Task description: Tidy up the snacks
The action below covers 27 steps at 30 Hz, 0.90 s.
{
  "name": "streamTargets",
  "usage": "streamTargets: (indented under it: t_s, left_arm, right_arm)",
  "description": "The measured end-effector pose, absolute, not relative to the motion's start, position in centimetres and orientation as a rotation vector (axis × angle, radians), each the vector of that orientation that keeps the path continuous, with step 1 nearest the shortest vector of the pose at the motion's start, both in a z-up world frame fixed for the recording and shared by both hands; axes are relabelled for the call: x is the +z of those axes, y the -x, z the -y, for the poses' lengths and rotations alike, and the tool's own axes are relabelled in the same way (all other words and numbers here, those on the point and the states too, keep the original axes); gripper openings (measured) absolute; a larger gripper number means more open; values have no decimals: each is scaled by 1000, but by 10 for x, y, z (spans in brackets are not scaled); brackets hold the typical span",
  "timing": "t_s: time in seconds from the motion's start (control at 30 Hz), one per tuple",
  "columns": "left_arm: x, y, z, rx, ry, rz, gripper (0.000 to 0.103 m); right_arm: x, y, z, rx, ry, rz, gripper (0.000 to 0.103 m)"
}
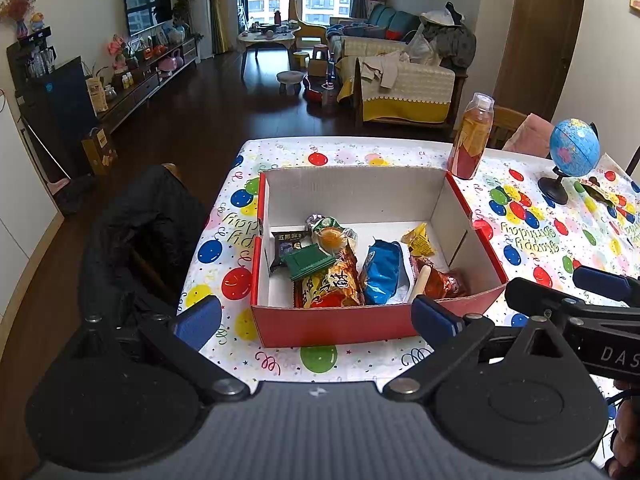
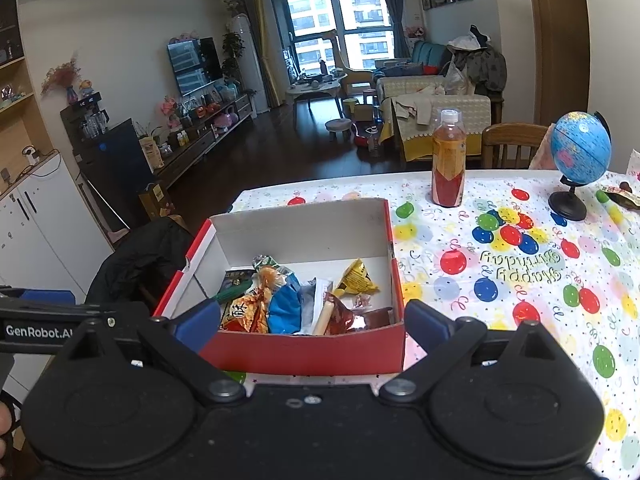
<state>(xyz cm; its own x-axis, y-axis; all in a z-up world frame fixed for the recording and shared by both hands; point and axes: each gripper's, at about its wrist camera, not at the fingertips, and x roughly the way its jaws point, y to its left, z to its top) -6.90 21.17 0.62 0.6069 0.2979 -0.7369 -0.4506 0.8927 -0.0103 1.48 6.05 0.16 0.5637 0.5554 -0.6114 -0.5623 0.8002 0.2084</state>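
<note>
Both grippers hang wide open and empty just before the box (image 1: 332, 326): left gripper (image 1: 318, 318), right gripper (image 2: 312, 322). Snacks (image 1: 344, 268) lie inside. Only the right view shows a chair (image 2: 512, 144) behind the bottle (image 2: 448, 164).

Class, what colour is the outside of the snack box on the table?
Red outside, white inside; the box shows best in the left wrist view.
</note>
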Motion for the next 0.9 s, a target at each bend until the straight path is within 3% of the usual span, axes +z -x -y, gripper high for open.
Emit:
streamTargets:
  t_s: [0.9]
  left_arm:
    - [-1,63,-211,425,228,-832,102]
  right_arm:
    - [-5,-18,-59,644,-2,-748,99]
